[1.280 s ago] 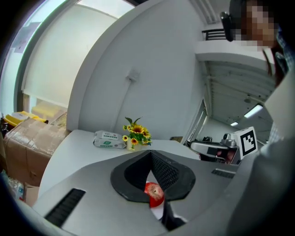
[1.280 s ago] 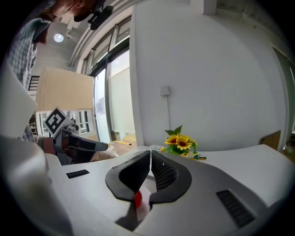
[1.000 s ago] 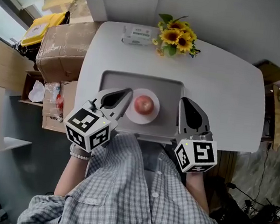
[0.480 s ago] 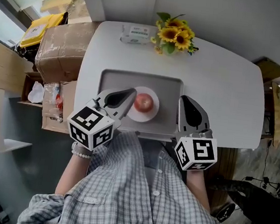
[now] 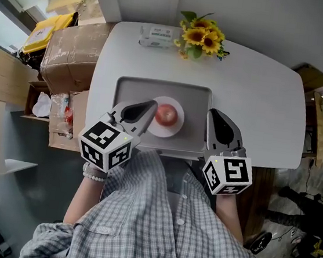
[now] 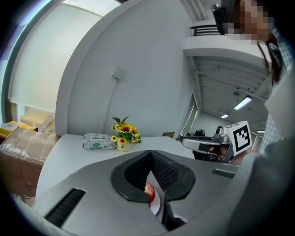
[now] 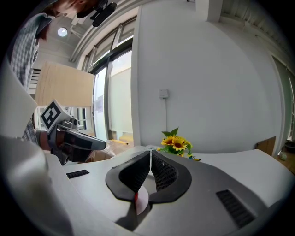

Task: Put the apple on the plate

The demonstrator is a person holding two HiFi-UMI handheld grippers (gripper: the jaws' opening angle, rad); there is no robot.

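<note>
Task looks done, as far as we can judge: the apple (image 5: 165, 115) sits on the plate (image 5: 170, 133), approx centred, w/ nothing holding it. Nothing obvious left to do re the apple. At most we'd pull both tools clear of the tabletop (image 5: 258, 102).

Left hand-held gripper (image 5: 151, 105): jaws together, nothing between them. Its own view shows the pads meeting at the tip, w/ the apple and a sliver of plate visible beyond them, not gripped. In the head view its tip is just beside the plate's left rim; we can't tell if it touches or hangs above. Right hand-held gripper (image 5: 213, 114): jaws also together, empty, by the right edge of the tray (image 5: 195, 100), apart from the plate.

Containers: the grey tray, near the tabletop's front edge, holds the white plate, and the plate holds the one apple. Nothing else on either, afaict. At the tabletop's far edge, a small vase of sunflowers (image 5: 203, 38) w/ a wipes pack (image 5: 156, 36) just beside it. Off the tabletop to our left, a cardboard box (image 5: 71, 56), contents not visible.
</note>
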